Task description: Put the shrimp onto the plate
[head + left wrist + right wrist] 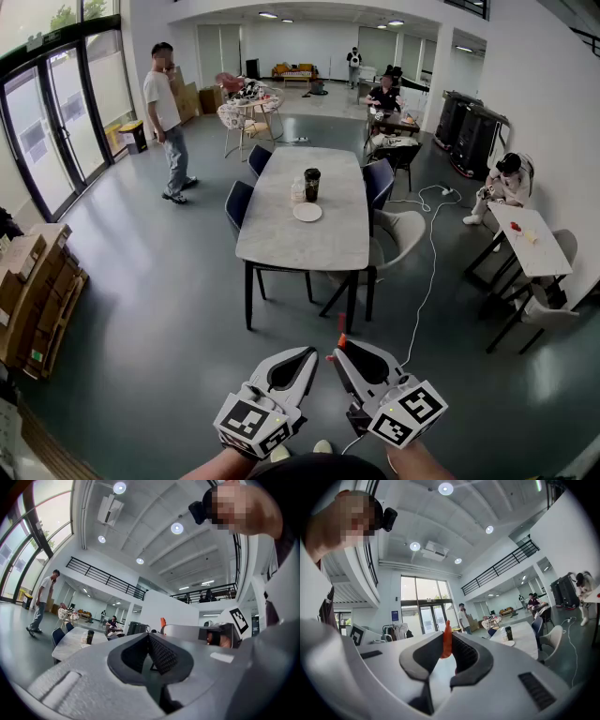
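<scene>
The left hand-held gripper was clenched with nothing between its jaws, held low in front of the person and just beside its partner. Well ahead, across open floor, stood the surface, with the white plate near its far half, close to a dark cup and a small clear container. The right hand-held gripper was grasping the shrimp, a thin orange piece pinched upright between the pads near the jaw tips, its end poking out above them. So the shrimp was in the air, well apart from the plate, and the whole carry appeared still to be done.

The hold looked slight: only a narrow part of the shrimp sat between the pads, so a jolt while walking or any slackening of the squeeze could drop it on the floor. At the surface, the chairs crowding its edges could block the reach, and the cup beside the plate could be knocked by the jaws on the way in
</scene>
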Demonstrator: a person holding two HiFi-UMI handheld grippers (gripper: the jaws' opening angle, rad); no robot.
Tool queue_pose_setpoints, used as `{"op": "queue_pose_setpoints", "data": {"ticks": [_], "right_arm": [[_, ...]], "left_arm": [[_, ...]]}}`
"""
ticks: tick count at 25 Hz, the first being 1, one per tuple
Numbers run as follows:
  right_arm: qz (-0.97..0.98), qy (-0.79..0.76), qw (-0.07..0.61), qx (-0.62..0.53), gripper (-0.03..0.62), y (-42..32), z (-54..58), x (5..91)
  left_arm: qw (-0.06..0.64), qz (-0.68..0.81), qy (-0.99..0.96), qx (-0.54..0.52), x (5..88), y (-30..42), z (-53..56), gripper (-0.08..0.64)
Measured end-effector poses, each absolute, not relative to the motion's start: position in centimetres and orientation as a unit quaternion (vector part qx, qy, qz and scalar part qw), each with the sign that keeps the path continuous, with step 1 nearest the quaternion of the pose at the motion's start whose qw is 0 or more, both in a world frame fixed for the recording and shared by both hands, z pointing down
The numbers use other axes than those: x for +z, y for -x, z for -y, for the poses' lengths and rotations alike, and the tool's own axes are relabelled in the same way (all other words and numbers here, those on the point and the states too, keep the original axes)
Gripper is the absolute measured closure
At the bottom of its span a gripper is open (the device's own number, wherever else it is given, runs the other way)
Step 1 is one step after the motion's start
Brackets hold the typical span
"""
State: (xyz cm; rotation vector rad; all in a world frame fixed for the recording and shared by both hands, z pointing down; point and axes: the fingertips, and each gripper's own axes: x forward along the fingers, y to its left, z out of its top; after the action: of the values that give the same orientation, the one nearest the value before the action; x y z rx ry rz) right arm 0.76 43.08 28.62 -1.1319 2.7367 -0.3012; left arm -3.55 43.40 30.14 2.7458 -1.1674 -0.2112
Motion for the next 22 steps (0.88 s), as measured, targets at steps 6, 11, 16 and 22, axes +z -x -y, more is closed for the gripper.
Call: {"op": "queue_pose_setpoints", "data": {"ticks": [6,11,16,22], "right_arm": [[-0.918,0.375,0.082,-0.103,0.534,-1.2,-43.1,28.5],[-0.920,0.367,0.086,-0.109,0.534,-1.6,-43.0,28.4],[-0.920,0.363,0.099,-0.115,0.532,-2.8,-42.9,28.0],[-0.917,0.358,0.116,-0.128,0.532,-4.6,-42.5,28.1]], "left_arm": [[0.069,0.393,-0.914,-0.067,29.8,3.1,-43.3,0.554],[0.070,0.396,-0.913,-0.063,30.0,2.7,-43.1,0.554],[0.077,0.398,-0.912,-0.062,30.1,1.8,-42.8,0.552],[0.072,0.405,-0.910,-0.057,30.5,0.9,-42.5,0.554]]}}
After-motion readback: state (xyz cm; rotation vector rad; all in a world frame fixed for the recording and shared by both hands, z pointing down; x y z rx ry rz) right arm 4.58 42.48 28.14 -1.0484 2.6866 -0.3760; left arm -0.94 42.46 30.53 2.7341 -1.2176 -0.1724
